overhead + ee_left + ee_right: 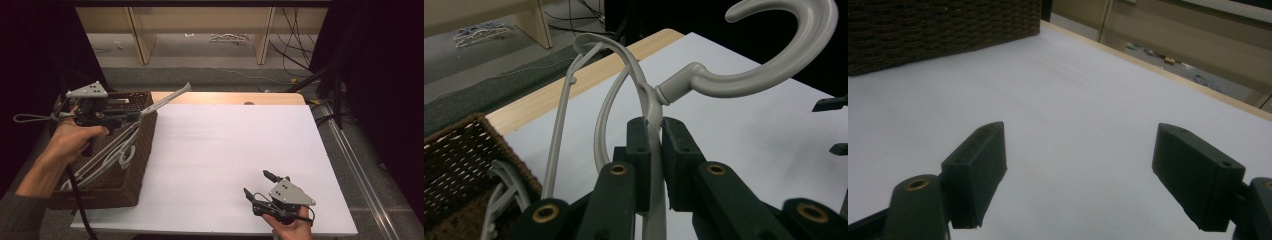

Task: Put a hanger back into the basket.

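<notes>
Basket (131, 165) sits at table's (225, 150) left edge, hangers (107, 157) inside.

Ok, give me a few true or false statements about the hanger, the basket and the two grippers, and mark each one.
1. The left gripper is clamped on a grey plastic hanger. True.
2. The right gripper holds a hanger too. False: its jaws stand wide apart over the bare white table, with nothing between them.
3. The wicker basket sits at the table's left edge. True.
4. The basket is empty. False: more grey hangers lie in it.
5. The held hanger's hook is metal wire. False: it is thick grey plastic.
</notes>
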The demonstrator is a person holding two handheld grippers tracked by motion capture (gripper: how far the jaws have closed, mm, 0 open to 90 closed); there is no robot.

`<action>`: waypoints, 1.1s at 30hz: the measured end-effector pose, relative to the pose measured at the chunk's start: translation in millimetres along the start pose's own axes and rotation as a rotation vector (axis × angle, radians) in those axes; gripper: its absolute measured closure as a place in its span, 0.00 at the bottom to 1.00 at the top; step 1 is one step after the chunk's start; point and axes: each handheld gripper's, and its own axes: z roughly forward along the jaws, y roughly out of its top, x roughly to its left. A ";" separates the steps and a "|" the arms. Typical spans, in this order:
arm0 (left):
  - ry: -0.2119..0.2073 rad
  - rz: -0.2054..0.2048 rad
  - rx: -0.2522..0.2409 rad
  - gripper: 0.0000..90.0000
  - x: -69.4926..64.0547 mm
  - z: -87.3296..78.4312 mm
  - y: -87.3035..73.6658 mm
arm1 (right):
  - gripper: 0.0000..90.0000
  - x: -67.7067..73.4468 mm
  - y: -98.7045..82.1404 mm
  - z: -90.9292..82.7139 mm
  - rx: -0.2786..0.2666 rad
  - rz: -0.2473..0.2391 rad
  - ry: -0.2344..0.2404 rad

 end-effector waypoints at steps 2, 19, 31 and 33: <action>0.006 -0.002 0.012 0.92 2.0 -4.9 -2.9 | 0.25 -0.5 0.3 0.5 -0.008 -0.011 -0.008; 0.098 -0.065 -0.011 0.92 32.5 -51.5 -35.1 | 0.25 -1.2 0.0 0.2 -0.003 -0.012 -0.014; 0.149 -0.128 -0.012 0.92 51.8 -73.6 -61.8 | 0.25 -1.8 -0.3 0.8 -0.008 -0.011 -0.019; 0.153 -0.132 -0.013 0.92 55.0 -75.9 -64.4 | 0.25 -1.7 -0.6 1.6 -0.009 -0.008 -0.023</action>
